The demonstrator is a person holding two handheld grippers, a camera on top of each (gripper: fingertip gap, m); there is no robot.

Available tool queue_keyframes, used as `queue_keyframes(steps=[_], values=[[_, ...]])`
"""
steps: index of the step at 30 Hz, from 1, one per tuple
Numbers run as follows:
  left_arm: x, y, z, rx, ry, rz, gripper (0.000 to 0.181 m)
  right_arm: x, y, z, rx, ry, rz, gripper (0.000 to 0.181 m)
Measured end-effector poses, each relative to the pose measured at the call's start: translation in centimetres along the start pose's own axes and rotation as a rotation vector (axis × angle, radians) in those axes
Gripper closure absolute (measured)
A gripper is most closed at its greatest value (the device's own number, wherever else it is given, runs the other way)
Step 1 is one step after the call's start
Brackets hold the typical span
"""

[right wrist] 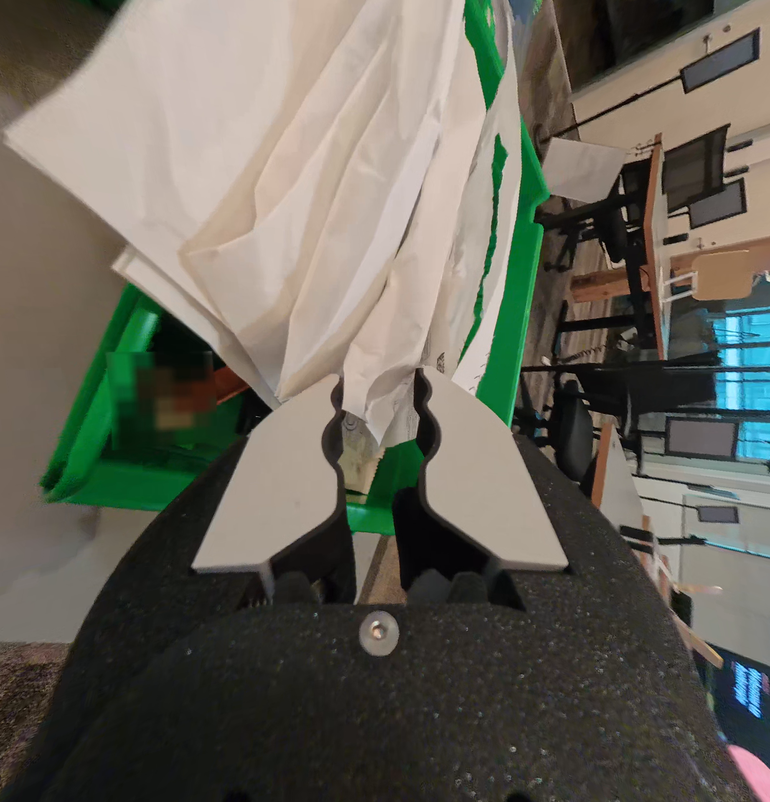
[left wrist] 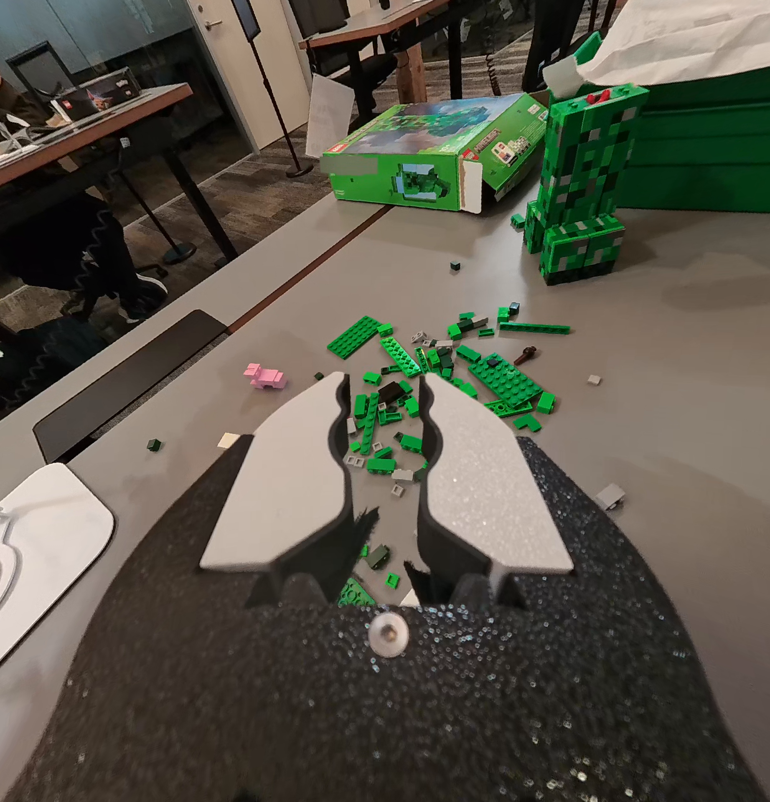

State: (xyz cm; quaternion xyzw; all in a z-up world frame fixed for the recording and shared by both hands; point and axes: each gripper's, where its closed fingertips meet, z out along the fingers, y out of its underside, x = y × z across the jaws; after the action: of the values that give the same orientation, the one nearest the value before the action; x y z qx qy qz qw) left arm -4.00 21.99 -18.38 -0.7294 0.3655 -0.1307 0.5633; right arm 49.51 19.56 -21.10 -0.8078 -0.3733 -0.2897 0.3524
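- Dozens of small green bricks lie in a loose pile (left wrist: 422, 390) on the grey table (left wrist: 635, 412), with plates, tiles and studs overlapping.
- Left gripper (left wrist: 382, 378) hovers right above the near side of the pile. Its tongs are a narrow way apart and hold nothing.
- Risk: the pieces are tiny and tangled. Tips that come down here would likely meet several at once, pinching two or flicking one away.
- Risk: the flat plates lie flush on the table, so the tips may slide over one instead of getting under its edge.
- Strays lie apart from the pile: a pink brick pig (left wrist: 265, 376) to its left and a grey tile (left wrist: 593, 379) to its right. A sideways sweep could send more pieces after them, towards the table edge left of the pile.
- Beyond the pile and to the right stands a tall green brick figure (left wrist: 582, 182), upright beside an opened green box (left wrist: 417, 152). A knock could topple it.
- Farther right of the pile is a green bin (left wrist: 700, 152) draped with white paper (right wrist: 287, 195).
- Right gripper (right wrist: 378, 377) is at that paper. Its tongs stand apart with a crumpled paper end between the tips, and I cannot tell whether it is pinched. Thin paper could slip or tear.
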Motion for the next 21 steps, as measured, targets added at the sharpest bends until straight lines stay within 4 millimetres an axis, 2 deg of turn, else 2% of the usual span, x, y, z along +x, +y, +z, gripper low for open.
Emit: queue_keyframes(steps=[3,7,11,17,21], values=[[-0.2,0.1,-0.1,0.000,-0.004,-0.005,0.152,0.1,-1.0,-1.7,0.082,-0.068,0.058,0.147],[-0.4,0.2,-0.3,0.002,-0.009,-0.009,0.152,3.0,-0.9,-3.5,0.167,-0.089,0.224,0.145],[-0.5,0.3,-0.3,0.010,-0.008,-0.017,0.152,4.1,0.5,-2.3,0.137,-0.132,0.306,0.142],[-0.4,0.5,-0.4,0.008,-0.012,-0.016,0.152,2.7,3.4,0.7,-0.003,-0.234,0.314,0.139],[-0.8,0.7,-1.0,-0.001,-0.032,-0.014,0.152,2.1,4.9,0.4,-0.046,-0.291,0.358,0.138]])
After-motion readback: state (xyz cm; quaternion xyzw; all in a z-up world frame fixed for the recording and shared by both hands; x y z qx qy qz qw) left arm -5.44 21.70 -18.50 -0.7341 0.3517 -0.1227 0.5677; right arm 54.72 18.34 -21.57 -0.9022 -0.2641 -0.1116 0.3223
